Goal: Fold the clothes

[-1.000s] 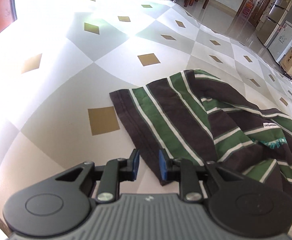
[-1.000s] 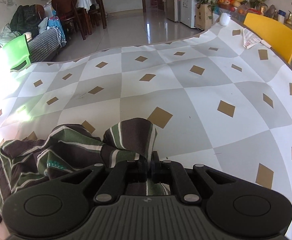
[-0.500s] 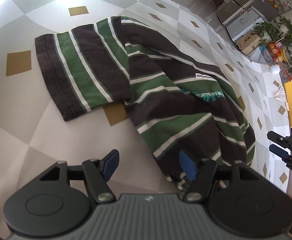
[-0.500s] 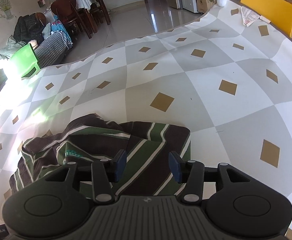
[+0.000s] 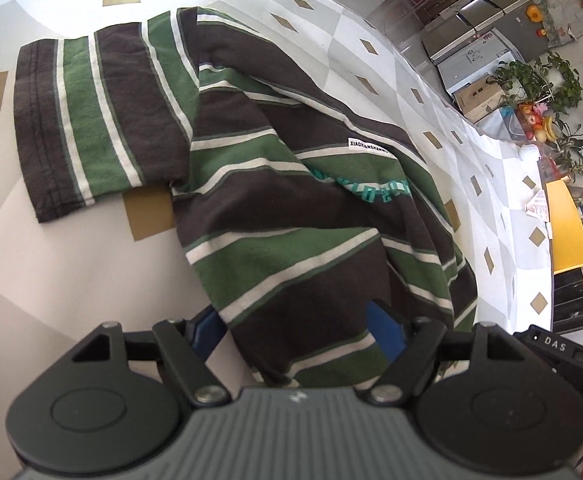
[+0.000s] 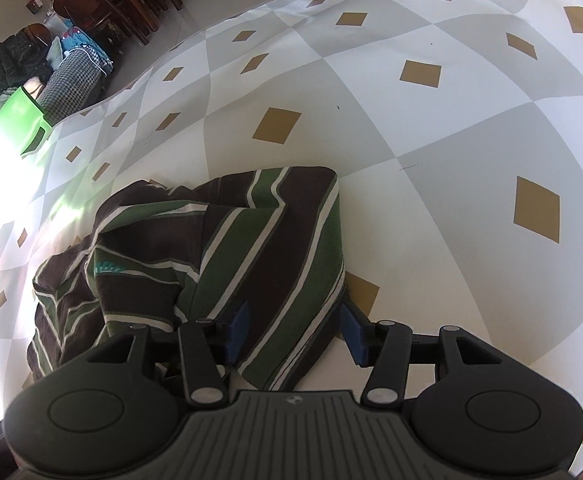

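Note:
A brown, green and white striped T-shirt [image 5: 275, 208] lies rumpled on the checked tablecloth [image 5: 51, 280], one sleeve spread flat at the left, a white label and teal print near its middle. My left gripper [image 5: 295, 328] hangs over the shirt's near edge; its jaws are opening, cloth lies between the blue pads [image 5: 383, 336], neither pressing on it. In the right wrist view the same shirt [image 6: 251, 248] is bunched, a striped flap running toward me. My right gripper [image 6: 293, 330] straddles that flap, its jaws opening too, the pads [image 6: 355, 334] apart from the cloth.
The tablecloth [image 6: 431, 128] stretches bare to the right and far side. A yellow chair back [image 5: 567, 228] stands past the table's far edge, with fridges and plants beyond. A green chair [image 6: 19, 124] and dark dining chairs stand off the other side. The other gripper's black body [image 5: 551, 344] shows at the right.
Both grippers went from shut to open, and the right one let go of the shirt fold. Both tipped downward and moved in over the shirt's edge; the fold now lies flat.

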`<state>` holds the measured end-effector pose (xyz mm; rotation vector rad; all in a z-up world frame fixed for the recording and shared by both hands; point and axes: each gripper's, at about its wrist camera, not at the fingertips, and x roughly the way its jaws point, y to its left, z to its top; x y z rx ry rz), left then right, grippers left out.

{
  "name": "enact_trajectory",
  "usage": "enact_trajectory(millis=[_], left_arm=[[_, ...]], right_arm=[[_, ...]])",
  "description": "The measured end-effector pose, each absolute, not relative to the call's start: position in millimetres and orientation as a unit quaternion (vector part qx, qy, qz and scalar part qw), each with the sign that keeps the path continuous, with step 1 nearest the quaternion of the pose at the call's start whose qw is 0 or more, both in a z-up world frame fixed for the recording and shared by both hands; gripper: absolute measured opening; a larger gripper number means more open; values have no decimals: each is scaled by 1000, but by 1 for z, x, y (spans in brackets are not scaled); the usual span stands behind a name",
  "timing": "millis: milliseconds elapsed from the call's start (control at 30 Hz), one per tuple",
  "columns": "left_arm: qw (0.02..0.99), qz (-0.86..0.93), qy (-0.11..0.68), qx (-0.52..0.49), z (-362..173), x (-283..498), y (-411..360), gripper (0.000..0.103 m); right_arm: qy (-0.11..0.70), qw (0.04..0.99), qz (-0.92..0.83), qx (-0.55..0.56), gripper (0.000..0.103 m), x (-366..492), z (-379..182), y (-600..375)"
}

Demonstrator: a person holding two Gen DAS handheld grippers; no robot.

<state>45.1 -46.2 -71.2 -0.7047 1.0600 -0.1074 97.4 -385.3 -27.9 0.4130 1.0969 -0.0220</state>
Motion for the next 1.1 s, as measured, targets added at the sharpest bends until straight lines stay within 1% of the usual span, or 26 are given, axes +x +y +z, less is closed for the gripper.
enact_trajectory(millis=[33,133,300,367,433,500,533,567,600,667,733,767,833,967,1100], left_arm=[[805,-50,493,-325,-71,46,-48,74],[813,-50,489,-311,-70,47,-54,66],[816,-36,495,-296,-72,48,-55,46],[817,-33,497,-289,-73,47,-53,40],[819,-32,497,-285,-72,47,-52,36],[821,-30,494,-284,-70,45,-51,31],[823,-29,492,-283,-69,45,-50,30],[825,-27,490,-282,-68,44,-50,29],[826,-24,488,-281,-67,43,-49,28],[826,-18,486,-284,-66,43,-46,28],[825,-8,485,-289,-65,42,-41,28],[826,-3,483,-289,-64,42,-38,28],[832,11,479,-279,-62,42,-34,28],[849,60,470,-235,-56,42,-21,28],[845,98,468,-238,-58,43,4,28]], right_arm=[[520,831,-11,198,50,98,-30,-386],[523,826,-7,211,50,99,-36,-387],[525,827,-3,203,51,103,-42,-376],[525,829,-2,191,51,104,-45,-370],[519,836,1,178,54,106,-46,-362],[513,844,7,159,55,106,-47,-355],[510,848,11,144,55,106,-48,-350],[506,853,15,129,52,106,-48,-345],[503,858,15,105,48,106,-49,-339],[499,865,9,52,24,105,-50,-329],[495,869,5,21,15,104,-51,-326],[495,869,3,19,9,105,-52,-327],[496,868,-1,19,2,107,-52,-332],[492,870,-10,3,1,108,-53,-336],[489,872,-25,-12,0,109,-53,-339]])
